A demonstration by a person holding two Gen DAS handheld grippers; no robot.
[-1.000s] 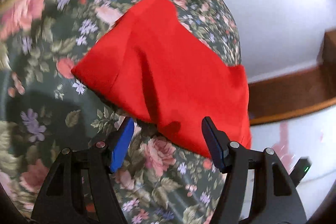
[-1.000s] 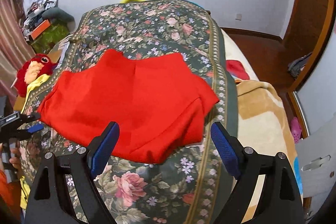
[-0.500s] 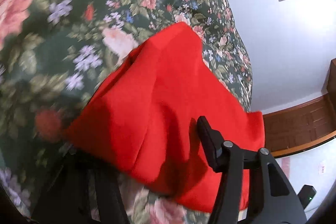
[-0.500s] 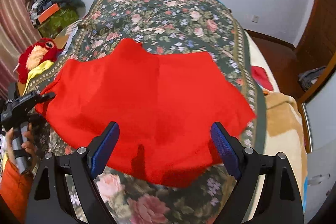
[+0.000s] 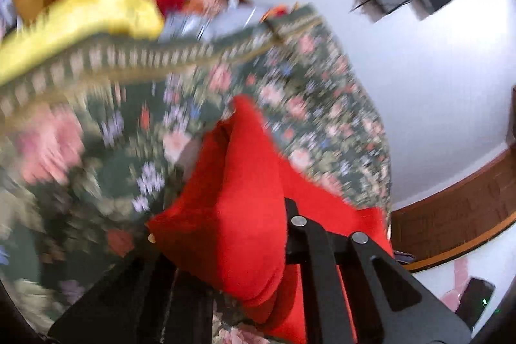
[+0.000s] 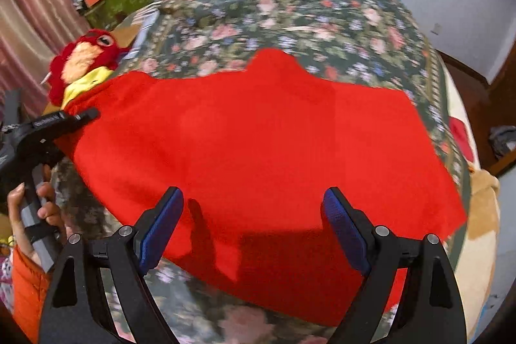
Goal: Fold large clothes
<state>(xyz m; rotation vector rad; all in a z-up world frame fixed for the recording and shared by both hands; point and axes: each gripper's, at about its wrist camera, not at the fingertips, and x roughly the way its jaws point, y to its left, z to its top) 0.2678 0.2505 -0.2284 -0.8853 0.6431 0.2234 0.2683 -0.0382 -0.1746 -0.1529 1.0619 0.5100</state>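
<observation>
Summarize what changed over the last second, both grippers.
The left gripper closed in on the red garment's left edge and now has that cloth bunched and lifted between its fingers. The right gripper moved forward over the near hem. It stays open, holding nothing. The garment otherwise remains spread on the floral bedspread.

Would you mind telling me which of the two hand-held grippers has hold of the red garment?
The left hand-held gripper: red garment bunches between its fingers. The right hand-held gripper hovers open above it.
</observation>
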